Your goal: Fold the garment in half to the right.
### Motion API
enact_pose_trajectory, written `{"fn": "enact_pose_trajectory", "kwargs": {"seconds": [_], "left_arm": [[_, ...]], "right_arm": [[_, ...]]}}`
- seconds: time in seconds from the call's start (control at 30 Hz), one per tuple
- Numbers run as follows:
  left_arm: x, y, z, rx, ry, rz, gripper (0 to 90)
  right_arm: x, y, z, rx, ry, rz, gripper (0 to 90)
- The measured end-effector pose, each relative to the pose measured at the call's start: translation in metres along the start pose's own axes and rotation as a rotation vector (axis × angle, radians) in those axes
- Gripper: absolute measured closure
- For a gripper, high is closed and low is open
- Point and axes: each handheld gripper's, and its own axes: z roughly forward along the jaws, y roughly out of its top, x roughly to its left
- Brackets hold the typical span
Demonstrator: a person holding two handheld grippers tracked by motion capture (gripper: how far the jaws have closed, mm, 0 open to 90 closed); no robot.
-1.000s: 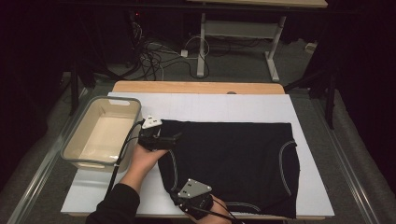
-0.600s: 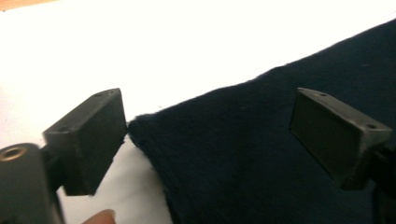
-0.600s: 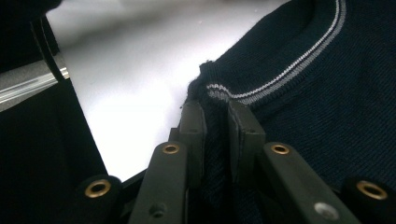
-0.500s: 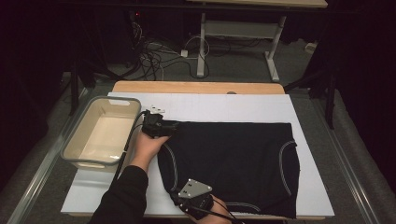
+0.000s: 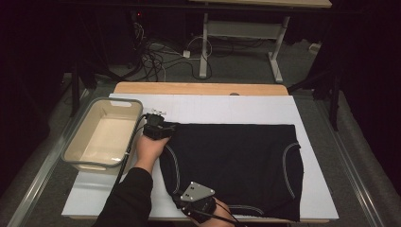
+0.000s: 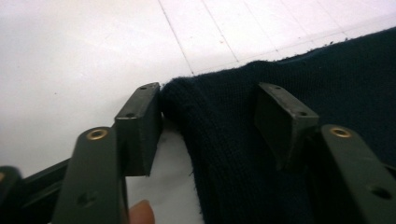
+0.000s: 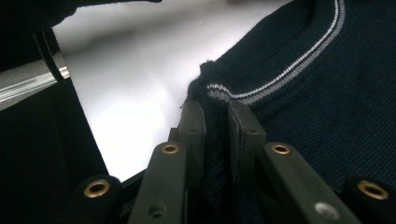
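Note:
A dark navy garment with pale stripe trim lies flat on the white board. My left gripper sits at its far left corner. In the left gripper view the jaws have just been closing and the left gripper still stands apart, with the garment's corner between the pads; one pad touches the cloth's edge. My right gripper is at the near left corner. There the right gripper is shut on a fold of the garment beside the striped hem.
A beige tub stands left of the board, close to the left hand. The wooden table edge runs behind the board. Cables and a desk frame lie on the floor beyond.
The left gripper has shifted a little onto the garment's far left corner and sunk toward the board, its jaws narrower. The right gripper has stayed put.

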Motion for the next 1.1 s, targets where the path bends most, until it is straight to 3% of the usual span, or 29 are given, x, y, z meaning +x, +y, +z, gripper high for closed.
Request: {"fn": "enact_pose_trajectory", "kwargs": {"seconds": [0.23, 0.47, 0.63, 0.7, 0.83, 1.0, 1.1], "left_arm": [[0.002, -0.003, -0.001, -0.016, 0.001, -0.025, 56.8], [0.001, -0.004, -0.001, -0.024, -0.051, 0.011, 74.7], [-0.004, -0.006, -0.004, -0.045, -0.057, 0.061, 76.3], [-0.004, -0.004, -0.009, -0.061, -0.070, 0.033, 76.4], [-0.012, 0.005, -0.021, -0.116, -0.080, 0.026, 77.0], [-0.021, 0.015, -0.030, -0.105, -0.058, 0.020, 77.3], [-0.024, 0.018, -0.034, -0.125, -0.068, 0.027, 77.2]], "right_arm": [[0.002, -0.001, 0.000, -0.004, -0.009, -0.012, 78.4], [0.004, -0.001, -0.001, -0.012, -0.019, -0.022, 79.6], [0.005, -0.002, -0.002, -0.025, -0.031, -0.029, 80.8], [0.005, -0.003, -0.004, -0.037, -0.033, -0.025, 81.1], [0.003, -0.002, -0.008, -0.068, -0.031, -0.007, 81.3], [0.002, 0.006, -0.023, -0.132, -0.049, -0.010, 81.3], [0.001, 0.011, -0.033, -0.169, -0.062, -0.012, 81.3]]}}
